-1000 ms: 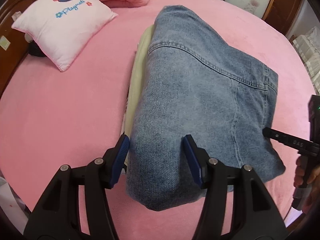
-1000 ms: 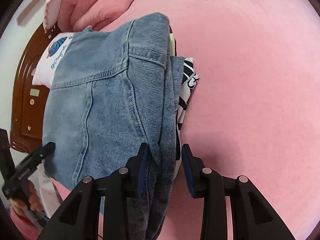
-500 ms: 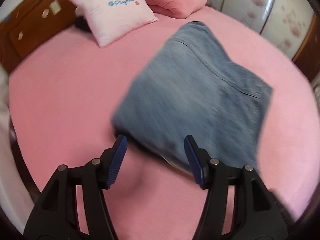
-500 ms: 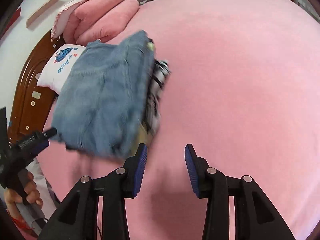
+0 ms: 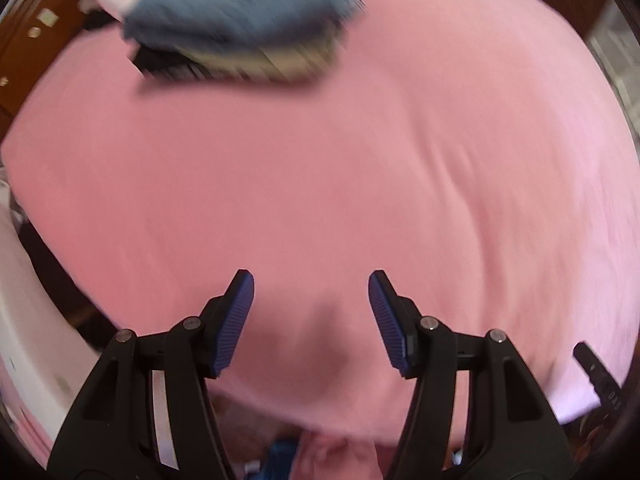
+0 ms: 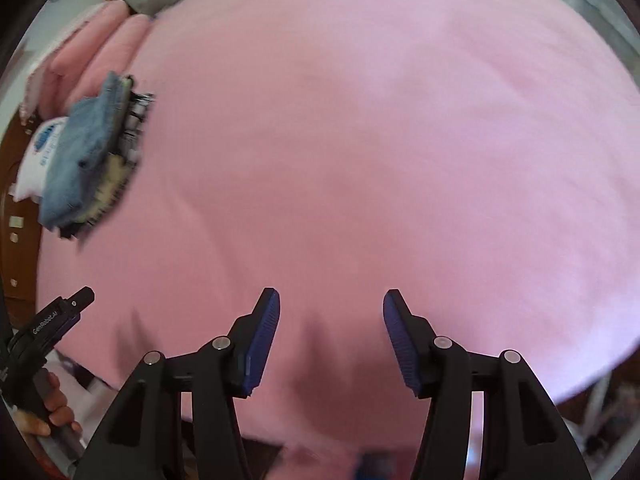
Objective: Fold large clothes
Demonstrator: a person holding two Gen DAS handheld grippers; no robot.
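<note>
pink bedding covers the whole bed (image 5: 360,160), a wide soft surface with a few shallow wrinkles. at the far left edge of the bed lies a folded stack of clothes (image 6: 86,156), with the folded denim piece (image 5: 240,4) on top and paler and dark striped layers under it; the stack is blurred in both views. just behind the stack there is a white pillow (image 6: 34,160) with a blue print, partly hidden by the denim, and pink cushions (image 6: 96,48) lie farther back beside it. a brown wooden headboard (image 6: 16,248) shows along the left border.

the left gripper (image 5: 311,320) is over the near part of the bed, well apart from the stack. its blue fingers (image 5: 234,320) are spread wide and hold nothing; only pink bedding shows between them. the right gripper (image 6: 331,340) is also over the near part of the bed, with its blue fingers (image 6: 260,344) wide apart and nothing between them.

in the right wrist view the left gripper appears at the near left, held by a hand (image 6: 52,412) around its handle.
</note>
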